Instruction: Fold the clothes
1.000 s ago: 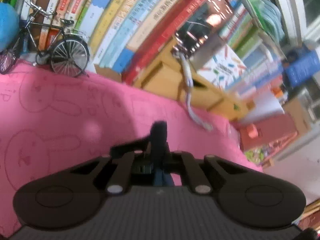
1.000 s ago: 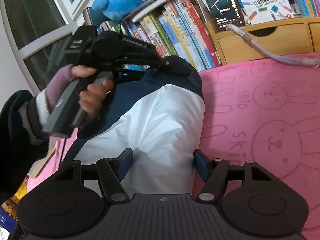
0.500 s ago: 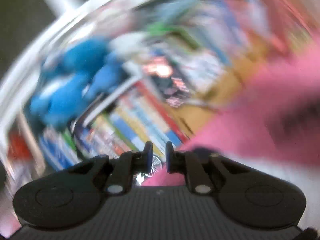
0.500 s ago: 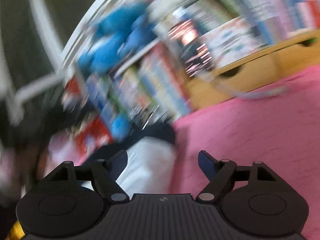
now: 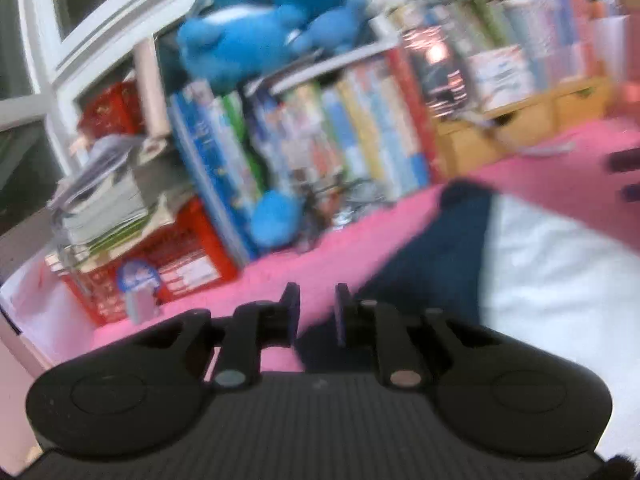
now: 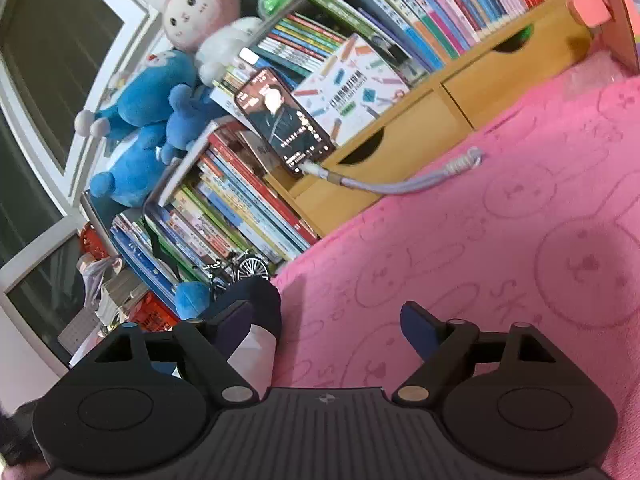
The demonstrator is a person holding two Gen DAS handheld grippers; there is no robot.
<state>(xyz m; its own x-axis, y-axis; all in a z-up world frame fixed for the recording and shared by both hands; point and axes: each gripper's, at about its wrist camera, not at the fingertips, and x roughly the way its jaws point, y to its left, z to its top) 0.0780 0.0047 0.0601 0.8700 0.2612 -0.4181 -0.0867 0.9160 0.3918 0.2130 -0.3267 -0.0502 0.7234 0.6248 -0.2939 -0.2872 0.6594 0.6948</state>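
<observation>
The garment (image 5: 532,264) — navy and white — lies on the pink blanket (image 6: 500,240), in front of the row of books (image 6: 248,208). The left gripper (image 5: 316,304) hangs over the garment's navy edge; its jaws have just been opening, stand a narrow gap apart, and grip nothing. The right gripper (image 6: 328,320) has also just been opening and stands wide — the garment's navy corner shows just inside its left finger, the pads not pressing it. A phone (image 6: 284,120) leans above the books, its cable (image 6: 400,180) trailing onto the blanket.
</observation>
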